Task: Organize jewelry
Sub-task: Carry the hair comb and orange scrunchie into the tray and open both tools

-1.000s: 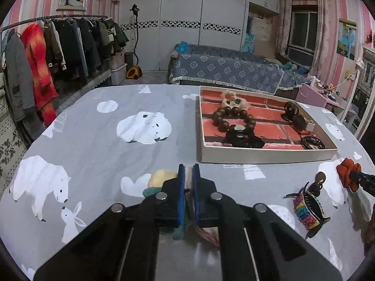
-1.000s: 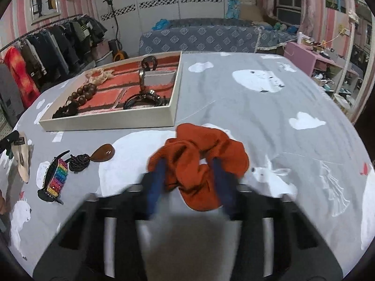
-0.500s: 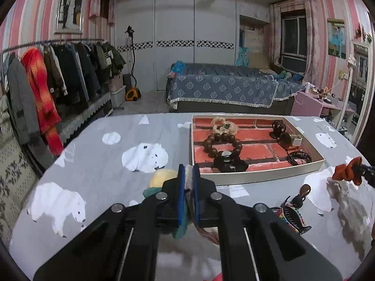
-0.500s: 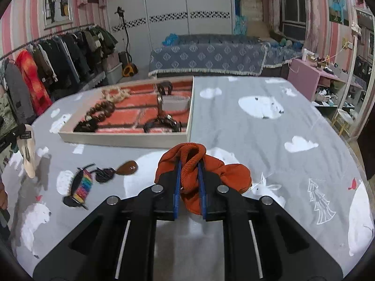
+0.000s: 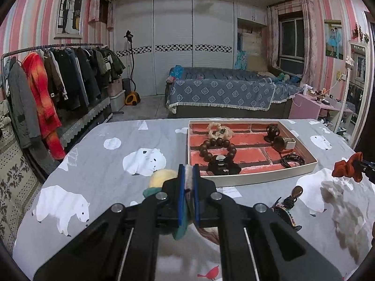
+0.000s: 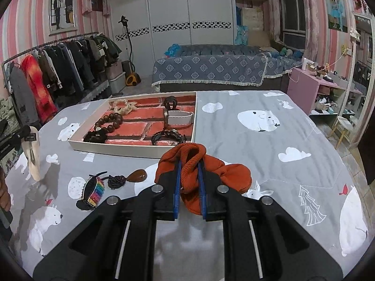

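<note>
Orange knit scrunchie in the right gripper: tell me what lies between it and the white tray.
Right wrist view: only bare grey bear-print cloth separates the orange knit scrunchie from the white tray; its top fold overlaps the tray's near wall.

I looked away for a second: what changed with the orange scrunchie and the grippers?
The right gripper closed on the ribbed orange fabric scrunchie and lifted it off the grey bear-print cloth. The left gripper rose too, still clamping its pale hair clip. The tray contents stayed unchanged.

scrunchie (image 6: 211, 175): ribbed orange knit cloth, matt
beads (image 5: 216, 148): dark wood, slight sheen
tray (image 6: 131, 151): white matt walls, brick-print lining
surface (image 6: 257, 145): grey printed cloth
pendant (image 6: 138, 175): glossy brown
</note>
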Available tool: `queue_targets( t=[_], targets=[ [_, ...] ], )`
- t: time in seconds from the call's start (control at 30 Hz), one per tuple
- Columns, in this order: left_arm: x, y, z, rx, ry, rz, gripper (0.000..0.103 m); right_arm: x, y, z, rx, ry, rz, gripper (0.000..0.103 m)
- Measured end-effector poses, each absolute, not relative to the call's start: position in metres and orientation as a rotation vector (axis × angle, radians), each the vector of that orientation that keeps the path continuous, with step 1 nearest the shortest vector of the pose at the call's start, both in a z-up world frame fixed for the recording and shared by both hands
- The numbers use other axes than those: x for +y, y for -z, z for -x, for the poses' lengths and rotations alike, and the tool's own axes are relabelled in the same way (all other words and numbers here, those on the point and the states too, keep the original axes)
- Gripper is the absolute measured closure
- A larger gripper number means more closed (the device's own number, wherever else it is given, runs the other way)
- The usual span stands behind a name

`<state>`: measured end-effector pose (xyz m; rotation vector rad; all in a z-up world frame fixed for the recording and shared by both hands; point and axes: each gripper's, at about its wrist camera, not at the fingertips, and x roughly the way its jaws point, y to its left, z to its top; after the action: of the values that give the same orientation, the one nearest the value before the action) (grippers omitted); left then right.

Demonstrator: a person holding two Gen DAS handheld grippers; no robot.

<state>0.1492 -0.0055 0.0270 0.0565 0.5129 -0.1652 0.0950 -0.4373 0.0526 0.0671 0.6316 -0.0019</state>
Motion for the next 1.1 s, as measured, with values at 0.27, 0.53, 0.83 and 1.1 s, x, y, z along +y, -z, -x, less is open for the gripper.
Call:
queue_targets(
  t=[0.27, 0.53, 0.83, 1.1],
  targets=[
    [-0.007, -0.027, -0.15, 0.517, 0.178, -0.053, 0.096, -0.437, -0.059, -0.096, 0.618, 0.003, -0.06, 0.089],
    [-0.013, -0.037, -0.156, 0.5, 0.185, -0.055, 0.096, -0.434, -0.07, -0.101, 0.591, -0.004, -0.051, 0.089],
    [-0.021, -0.06, -0.17, 0.453, 0.205, -0.051, 0.096, -0.429, -0.092, -0.115, 0.538, -0.023, -0.038, 0.089],
    [-0.034, -0.079, -0.19, 0.415, 0.218, -0.025, 0.096, -0.427, -0.111, -0.135, 0.496, -0.031, -0.027, 0.089]
  ],
)
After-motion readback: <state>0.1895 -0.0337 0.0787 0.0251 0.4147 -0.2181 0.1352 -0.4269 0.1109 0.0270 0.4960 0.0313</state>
